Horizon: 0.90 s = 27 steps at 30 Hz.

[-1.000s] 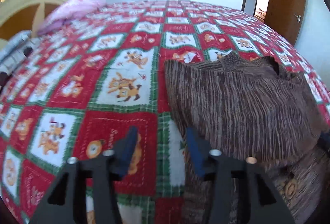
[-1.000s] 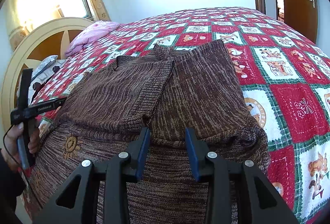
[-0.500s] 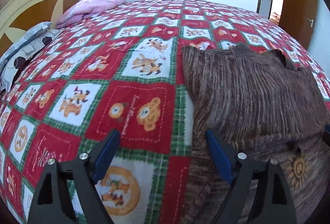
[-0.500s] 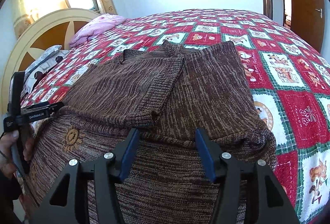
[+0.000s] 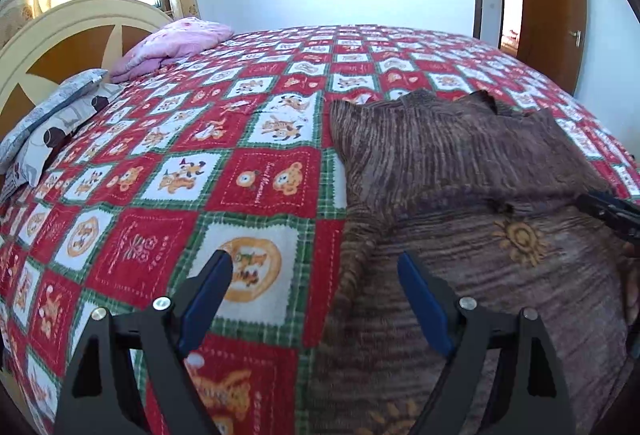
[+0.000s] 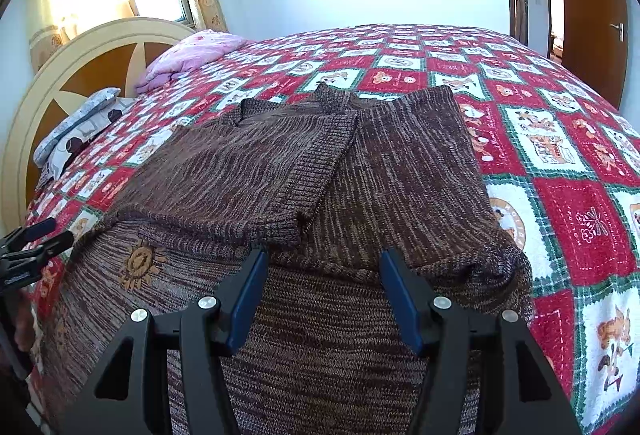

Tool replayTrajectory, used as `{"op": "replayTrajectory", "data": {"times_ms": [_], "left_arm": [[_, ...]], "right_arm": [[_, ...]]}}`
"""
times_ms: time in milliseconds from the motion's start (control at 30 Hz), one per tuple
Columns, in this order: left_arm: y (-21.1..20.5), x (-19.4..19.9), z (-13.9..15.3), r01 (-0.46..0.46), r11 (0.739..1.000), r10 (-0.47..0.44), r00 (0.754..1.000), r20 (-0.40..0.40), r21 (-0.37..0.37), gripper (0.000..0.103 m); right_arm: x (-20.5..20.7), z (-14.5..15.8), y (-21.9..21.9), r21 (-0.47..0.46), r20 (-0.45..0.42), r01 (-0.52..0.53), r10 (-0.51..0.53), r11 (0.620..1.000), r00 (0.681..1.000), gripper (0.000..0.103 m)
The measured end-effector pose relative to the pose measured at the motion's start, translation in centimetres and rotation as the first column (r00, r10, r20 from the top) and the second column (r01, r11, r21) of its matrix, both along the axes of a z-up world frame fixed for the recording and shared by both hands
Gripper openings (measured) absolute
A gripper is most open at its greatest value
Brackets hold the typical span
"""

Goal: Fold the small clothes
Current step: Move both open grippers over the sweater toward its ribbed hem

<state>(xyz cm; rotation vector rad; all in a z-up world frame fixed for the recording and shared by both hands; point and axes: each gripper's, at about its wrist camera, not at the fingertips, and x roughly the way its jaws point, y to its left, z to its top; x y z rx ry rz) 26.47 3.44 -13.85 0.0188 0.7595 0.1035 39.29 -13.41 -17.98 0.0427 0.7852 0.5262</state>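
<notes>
A brown knitted sweater (image 6: 360, 163) with orange sun motifs lies flat on the bed, both sleeves folded in over its body. My right gripper (image 6: 324, 255) hovers open just above its lower middle, near the cuff of the folded sleeve, with nothing pinched. In the left wrist view the sweater (image 5: 460, 163) fills the right half. My left gripper (image 5: 314, 259) stands wide open over the sweater's left edge and the blanket, holding nothing. Each gripper shows at the edge of the other's view: the left gripper (image 6: 48, 235), the right gripper (image 5: 608, 213).
The bed is covered by a red, white and green patchwork blanket (image 5: 256, 179). A pink quilt (image 5: 180, 39), a grey patterned pillow (image 5: 52, 115) and a cream headboard (image 5: 72, 35) sit at the far left. A brown door (image 5: 556, 7) is at the far right.
Both grippers' jaws have spread wider. The left gripper has drawn back from the sweater's upper part toward its lower left edge. The right gripper has stayed in place.
</notes>
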Motion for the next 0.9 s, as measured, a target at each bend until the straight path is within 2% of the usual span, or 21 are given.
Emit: {"op": "replayTrajectory", "data": {"times_ms": [267,633,900], "left_arm": [[-0.8,-2.5,0.0,0.023,0.998,-0.023,1.000,0.007,-0.059,0.088],[-2.6,-5.4,0.5,0.057,0.997,-0.057,0.998,0.008,-0.059,0.088],[-4.3,-7.7,1.1,0.099,0.995,-0.099,0.995,0.004,-0.009,0.088]], "right_arm": [[-2.6,0.0,1.3,-0.154,0.003,-0.021,0.021,0.988,1.000,0.068],[-6.5,0.6,-0.6,-0.163,-0.060,-0.006,-0.004,0.987,0.998,0.069],[-9.3,1.8,-1.7,-0.110,-0.139,-0.022,0.006,0.994,0.990,0.069]]}}
